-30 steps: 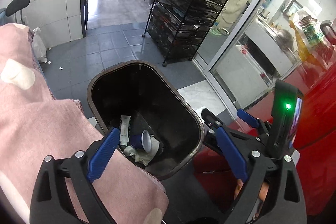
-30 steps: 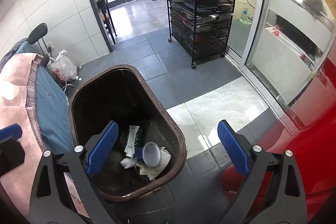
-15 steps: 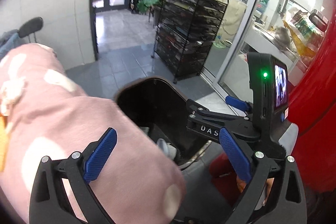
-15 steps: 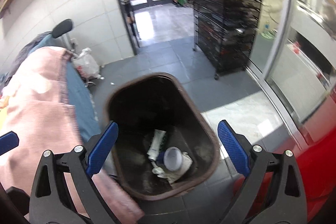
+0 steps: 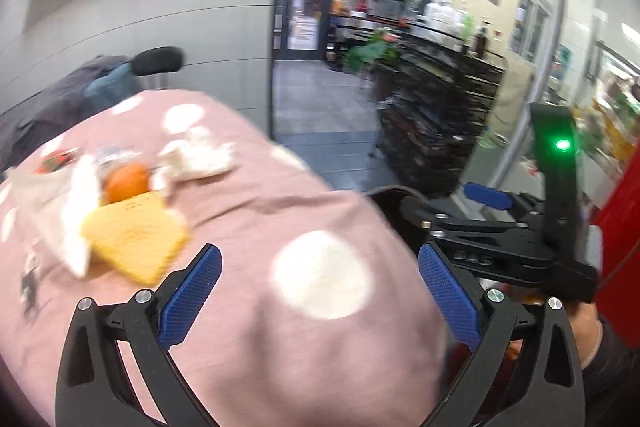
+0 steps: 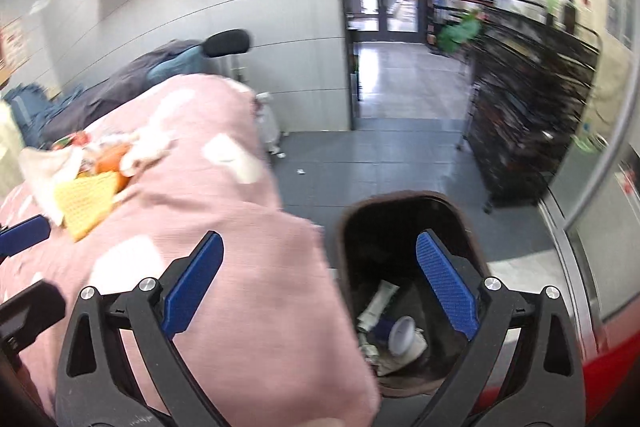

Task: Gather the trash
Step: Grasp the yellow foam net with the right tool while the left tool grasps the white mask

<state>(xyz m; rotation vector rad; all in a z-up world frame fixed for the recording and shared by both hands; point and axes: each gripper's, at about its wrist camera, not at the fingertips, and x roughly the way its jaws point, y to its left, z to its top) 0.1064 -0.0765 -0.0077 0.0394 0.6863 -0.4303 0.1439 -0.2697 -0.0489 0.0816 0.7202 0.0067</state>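
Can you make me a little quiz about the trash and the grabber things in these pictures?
1. True or false: the left gripper is holding a piece of trash.
2. Where does the yellow sponge lie? A) in the trash bin B) on the pink blanket C) on the floor
3. Fill in: the white cup lies inside the ____.

Key:
1. False; its jaws have just been opening and stand wide with nothing between them.
2. B, on the pink blanket.
3. trash bin.

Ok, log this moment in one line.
left claw: open, empty | right claw: open, empty | bin: holds trash | more trash: on pink cloth
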